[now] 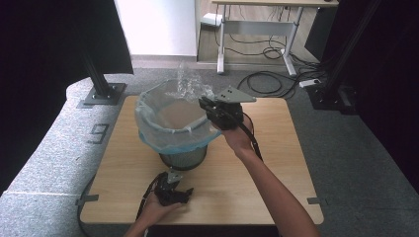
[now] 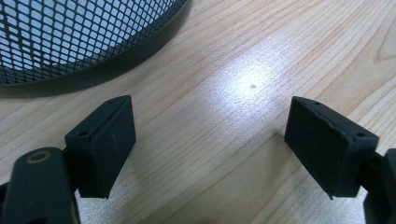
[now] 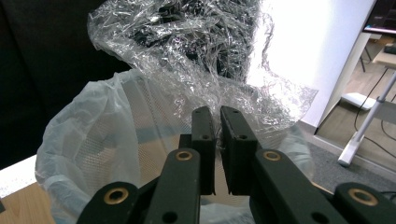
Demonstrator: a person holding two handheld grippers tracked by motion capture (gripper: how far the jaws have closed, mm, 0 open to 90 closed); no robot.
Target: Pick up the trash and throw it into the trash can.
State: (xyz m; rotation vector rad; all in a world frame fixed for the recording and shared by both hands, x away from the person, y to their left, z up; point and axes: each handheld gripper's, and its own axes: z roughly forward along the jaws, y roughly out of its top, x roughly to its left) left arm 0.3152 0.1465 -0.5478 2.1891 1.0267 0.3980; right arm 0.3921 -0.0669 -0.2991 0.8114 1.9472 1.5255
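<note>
Mesh wastebasket (image 1: 184,157) stands mid-bench (image 1: 276,168), clear liner bag (image 1: 163,118) draped over its rim. Right gripper (image 3: 217,116) is clenched on the bag's loose film at the rim's far-right side. Left gripper (image 2: 210,135) rests released on the bench, just in front of the basket. Judgement: pull film outward and down evenly, avoiding tears. Light wood bench; grey carpet, cables, a desk beyond the basket.

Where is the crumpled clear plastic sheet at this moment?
In the high view the crumpled clear plastic sheet rises above the far rim of the bag-lined black mesh bin, left of the right gripper, whose jaws are shut on its edge.
</note>
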